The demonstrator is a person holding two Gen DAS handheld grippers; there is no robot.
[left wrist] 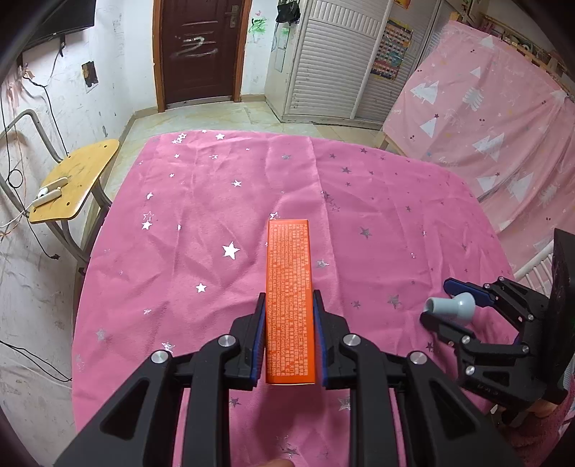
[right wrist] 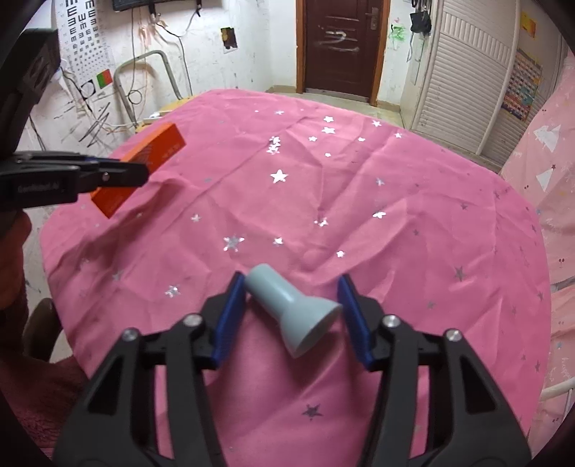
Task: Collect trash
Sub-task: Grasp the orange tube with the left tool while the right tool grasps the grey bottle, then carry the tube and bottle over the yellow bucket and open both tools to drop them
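Trouble we foresee: left tongs clamp the orange box above the counter; right tongs stand apart around the grey cap, whose flared shape could squirt free.

Orange box: white print too fine to read; near end hidden behind the left tongs in right wrist view. Grey flared cap: contact with the blue pads unclear. Worktop: near edge cut off by frame. Wall TV: cropped at the top edge
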